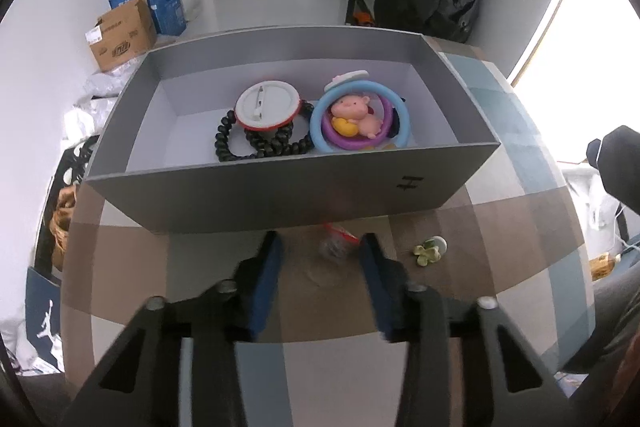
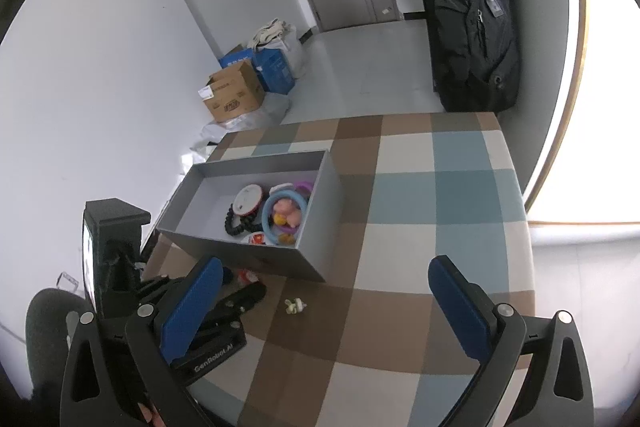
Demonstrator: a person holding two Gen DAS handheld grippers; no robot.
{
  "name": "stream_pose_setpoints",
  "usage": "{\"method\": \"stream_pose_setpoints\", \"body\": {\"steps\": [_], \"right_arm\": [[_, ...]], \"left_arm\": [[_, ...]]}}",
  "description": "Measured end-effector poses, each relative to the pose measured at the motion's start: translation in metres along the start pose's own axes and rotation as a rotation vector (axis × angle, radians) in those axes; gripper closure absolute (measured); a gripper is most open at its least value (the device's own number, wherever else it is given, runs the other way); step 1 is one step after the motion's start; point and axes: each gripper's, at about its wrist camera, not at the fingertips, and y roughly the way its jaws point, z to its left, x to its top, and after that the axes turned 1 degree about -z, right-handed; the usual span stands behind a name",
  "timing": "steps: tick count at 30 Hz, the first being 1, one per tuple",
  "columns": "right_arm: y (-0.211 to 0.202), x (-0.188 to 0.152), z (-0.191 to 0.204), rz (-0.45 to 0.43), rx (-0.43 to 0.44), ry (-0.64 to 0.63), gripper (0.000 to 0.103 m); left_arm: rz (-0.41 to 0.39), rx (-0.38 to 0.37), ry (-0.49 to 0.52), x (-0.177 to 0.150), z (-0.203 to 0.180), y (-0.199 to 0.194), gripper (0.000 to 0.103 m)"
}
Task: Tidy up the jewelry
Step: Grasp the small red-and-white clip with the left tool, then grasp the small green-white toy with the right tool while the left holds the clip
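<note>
My left gripper (image 1: 320, 247) low over tabletop (image 2: 404, 187), jaws apart around blurred red-and-grey trinket (image 1: 336, 245) just outside grey box (image 1: 280, 195) near wall. My right gripper (image 2: 324, 303) spread wide, holding nothing. Box near tabletop's left edge holds black bead bracelet (image 1: 260, 143), round badge (image 1: 266, 105), pink pig (image 1: 358, 115) in rings. Green clip (image 2: 295, 305) loose on tabletop.

A blurred red-and-grey trinket (image 1: 335, 245), perhaps a brooch, defies identification.

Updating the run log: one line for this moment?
left gripper: open over red-and-clear item | right gripper: open, empty | green clip: outside grey box
</note>
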Motion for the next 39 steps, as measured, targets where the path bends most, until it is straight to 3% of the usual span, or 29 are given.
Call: {"method": "stream_pose_setpoints", "body": {"steps": [2,12,29,35,37,39], "right_arm": [[0.000,0.000,-0.001,0.002,-0.001,0.002,0.000],[0.002,-0.002,-0.003,0.013,-0.013,0.004,0.000],[0.023,-0.017,-0.007,0.120,-0.049,0.014,0.002],[0.034,-0.027,0.002,0.166,-0.059,-0.035,0.014],[0.040,-0.030,0.007,0.190,-0.050,-0.061,0.024],[0.046,-0.034,0.013,0.214,-0.038,-0.090,0.027]], "left_arm": [[0.007,-0.016,0.004,0.000,0.000,-0.001,0.081],[0.012,-0.059,-0.051,0.002,0.006,-0.004,0.081],[-0.115,-0.192,-0.168,0.015,0.026,-0.047,0.081],[-0.149,-0.219,-0.219,0.018,0.038,-0.055,0.081],[-0.153,-0.224,-0.233,0.019,0.041,-0.057,0.081],[-0.153,-0.238,-0.244,0.020,0.044,-0.057,0.081]]}}
